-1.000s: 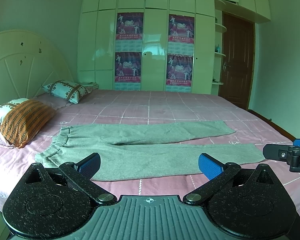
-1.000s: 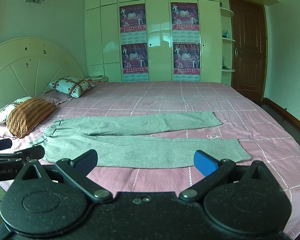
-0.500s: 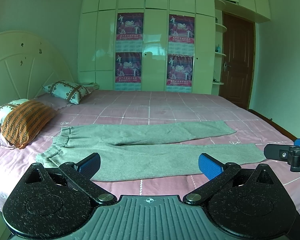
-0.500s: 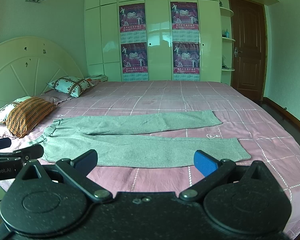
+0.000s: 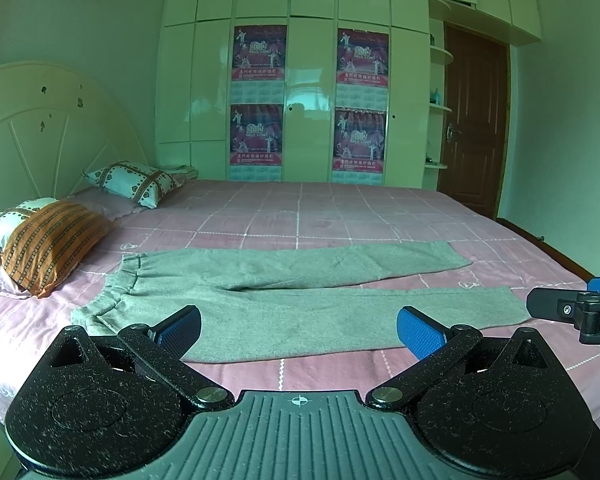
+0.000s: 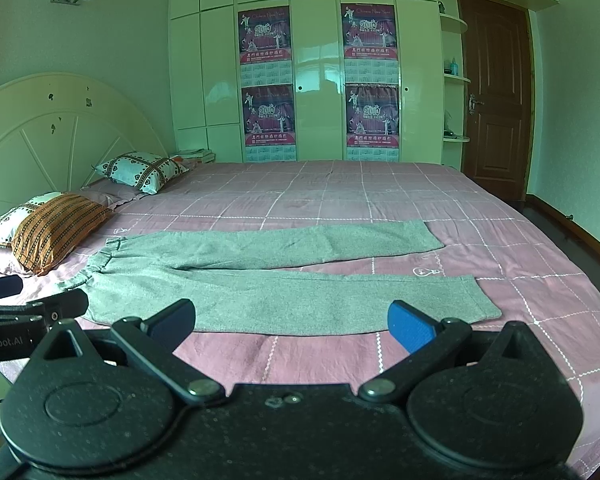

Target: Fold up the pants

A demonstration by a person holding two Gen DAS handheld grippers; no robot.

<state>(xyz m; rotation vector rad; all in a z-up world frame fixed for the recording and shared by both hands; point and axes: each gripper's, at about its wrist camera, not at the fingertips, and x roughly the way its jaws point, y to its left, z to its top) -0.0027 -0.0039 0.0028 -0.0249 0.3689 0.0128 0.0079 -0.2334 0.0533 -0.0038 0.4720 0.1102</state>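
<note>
Grey pants (image 5: 284,304) lie flat on the pink checked bed (image 5: 340,208), waistband to the left near the pillows, both legs spread out to the right. They also show in the right wrist view (image 6: 276,280). My left gripper (image 5: 299,330) is open and empty, held above the near bed edge in front of the pants. My right gripper (image 6: 292,322) is open and empty, in the same stance further right. Each gripper shows at the edge of the other's view, the right one (image 5: 576,308) and the left one (image 6: 28,308).
Pillows (image 5: 48,240) lie at the left by the cream headboard (image 5: 40,128). A white wardrobe (image 5: 312,92) with posters stands behind the bed. A brown door (image 5: 474,128) is at the back right. Dark floor (image 6: 572,240) runs along the bed's right side.
Almost nothing differs; both grippers stay open and hover in front of the pants with only a slight drift.
</note>
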